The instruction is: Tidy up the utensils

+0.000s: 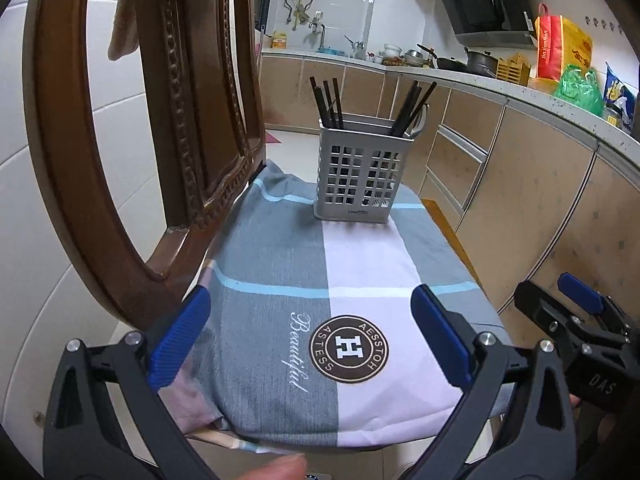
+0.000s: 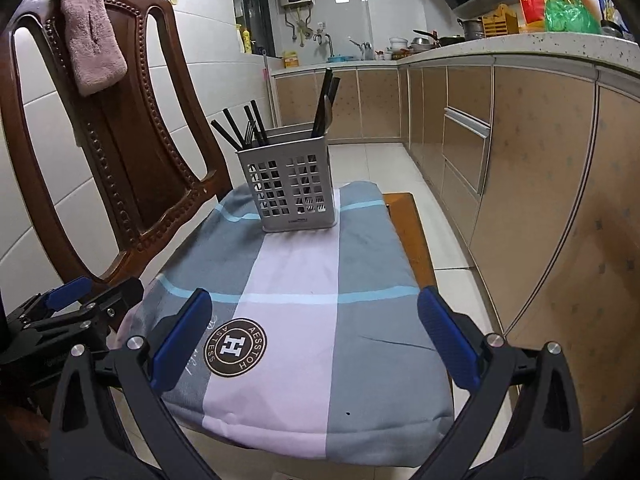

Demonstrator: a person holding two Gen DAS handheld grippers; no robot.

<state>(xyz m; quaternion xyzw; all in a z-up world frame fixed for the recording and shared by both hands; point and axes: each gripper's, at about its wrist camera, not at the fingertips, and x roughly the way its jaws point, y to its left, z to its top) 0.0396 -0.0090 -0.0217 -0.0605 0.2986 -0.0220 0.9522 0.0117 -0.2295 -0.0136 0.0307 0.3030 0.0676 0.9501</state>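
Caddy: grey perforated utensil holder point(image 1: 357, 171) at frame center, on checked cushion point(image 1: 320, 280).
Contents: black chopsticks point(image 1: 326, 102), spoon point(image 2: 327, 114).
Grippers: left gripper point(image 1: 310, 342) and right gripper point(image 2: 316, 338) both wide, holding nothing.

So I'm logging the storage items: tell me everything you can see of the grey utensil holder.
The grey utensil holder is a square, plastic-looking caddy with grid-perforated walls and a small label at its base. It stands upright on the far end of the checked cushion, holding dark chopsticks in two clusters and some metal cutlery. Neither tongs touch it.
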